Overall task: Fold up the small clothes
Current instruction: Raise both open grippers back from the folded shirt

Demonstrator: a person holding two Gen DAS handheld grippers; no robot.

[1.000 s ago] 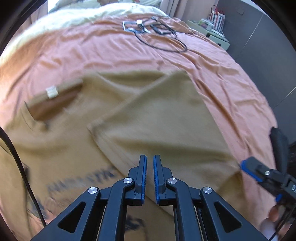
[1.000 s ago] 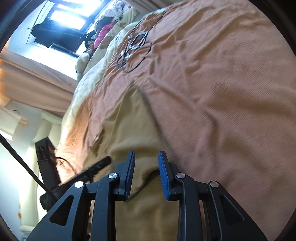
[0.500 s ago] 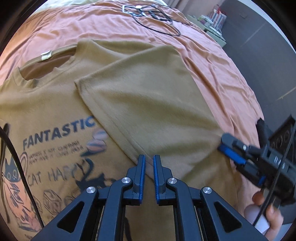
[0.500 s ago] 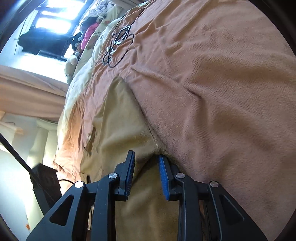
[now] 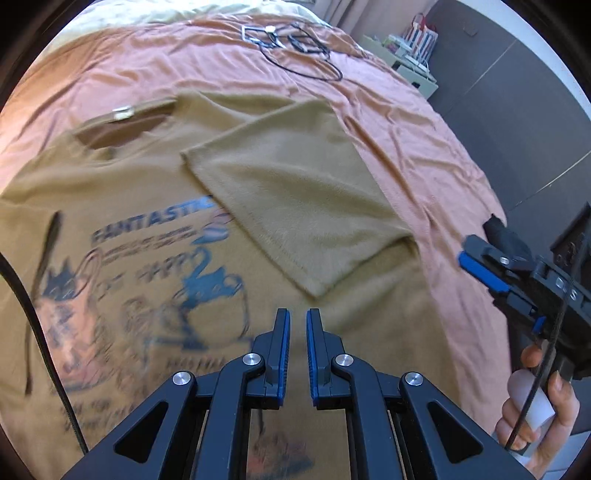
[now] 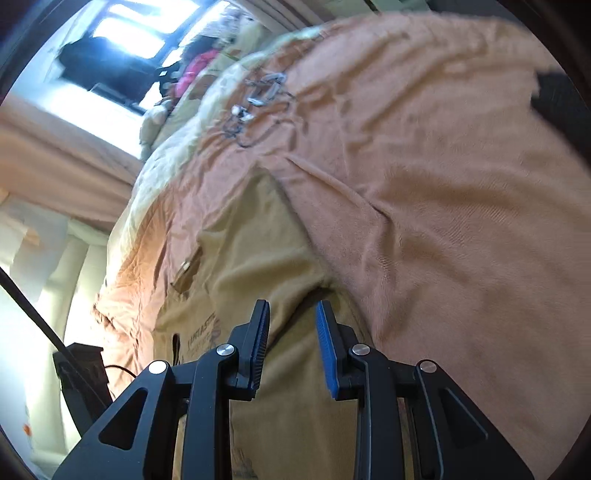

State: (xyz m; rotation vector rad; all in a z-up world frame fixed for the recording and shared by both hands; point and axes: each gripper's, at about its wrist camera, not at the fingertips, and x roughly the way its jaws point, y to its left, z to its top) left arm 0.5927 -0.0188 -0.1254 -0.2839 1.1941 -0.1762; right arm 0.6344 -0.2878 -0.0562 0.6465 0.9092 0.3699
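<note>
Left wrist view: a tan short-sleeved cotton T-shirt (image 5: 155, 206) with a blue "FANTASTIC" print and cartoon graphics lies face up, spread flat on the orange-brown bedspread (image 5: 406, 122), its neckline towards the far edge of the bed; one sleeve (image 5: 295, 206) is folded inward over the chest, its hem lying diagonally across the print; the left gripper (image 5: 297, 325) hovers above the shirt's lower front, its blue-padded jaws nearly together with a narrow gap and nothing between them; the right gripper (image 5: 480, 266) sits at the right edge of the bed beside the shirt's side seam, held by a hand (image 5: 535, 402) with a black cable running down past it; a tangle of black cables and small devices (image 5: 291, 44) lies near the far edge of the bedspread, well apart from the shirt. Right wrist view: the right gripper (image 6: 291, 332) has its jaws parted and empty, poised over the shirt's side edge (image 6: 258, 236) where the tan cloth meets the bedspread (image 6: 443, 206); whether the pads touch the fabric cannot be told; a bright window (image 6: 122, 33) and pale curtains (image 6: 59, 147) stand beyond the far end of the bed.
</note>
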